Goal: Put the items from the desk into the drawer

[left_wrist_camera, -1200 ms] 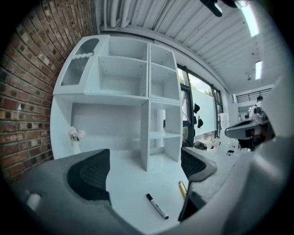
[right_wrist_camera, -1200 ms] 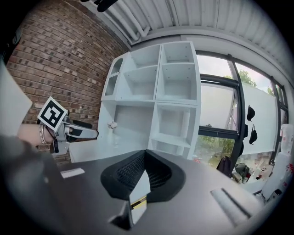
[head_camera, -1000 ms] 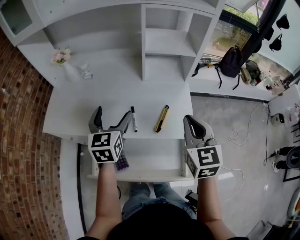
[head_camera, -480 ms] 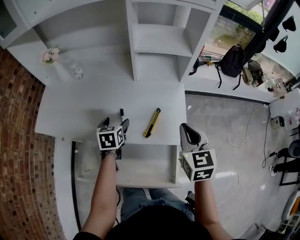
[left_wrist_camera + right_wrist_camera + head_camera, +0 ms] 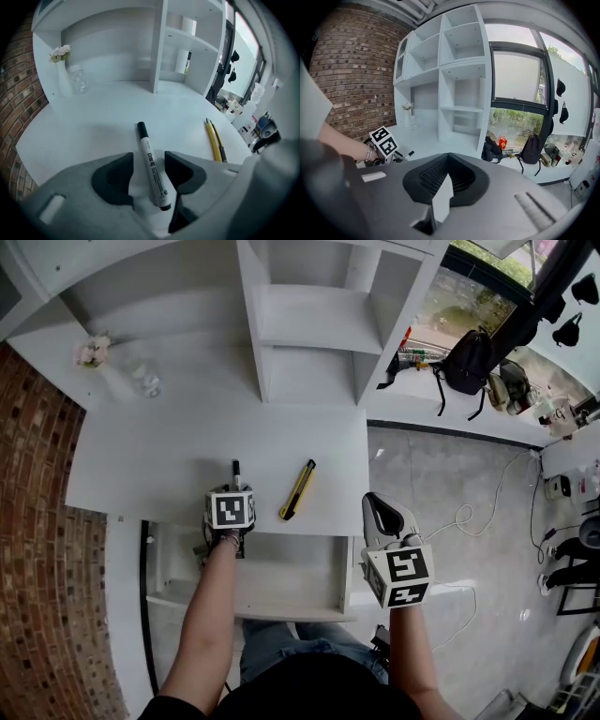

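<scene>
Since 1.0 s ago: left gripper (image 5: 148, 157) has gone forward from over the drawer (image 5: 281, 607) to the desk (image 5: 159, 460) front edge. The right gripper (image 5: 376, 505) has hardly shifted.

Left gripper: jaws apart, one dark, rounded pad either side of the marker (image 5: 152, 174), a thin gap showing on each side. No grip yet.

Marker: slim white cylinder, black cap at the far end, dark print along the barrel. It lies flat on the desk, pointing away from the person.

Knife (image 5: 297, 491): long narrow yellow bar with a black strip along one side. It lies flat on the desk, just right of the marker, apart from it and tilted.

Right gripper: ribbed black pads meet at the tips, nothing held. It sits off the drawer's right front corner.

Drawer: pulled out under the desk, a shallow white box with a smooth matte floor.

Desk: smooth, matte white. At its far left, a slender white vase (image 5: 94, 351) of pale pink flowers stands beside a clear jar (image 5: 145, 381).
</scene>
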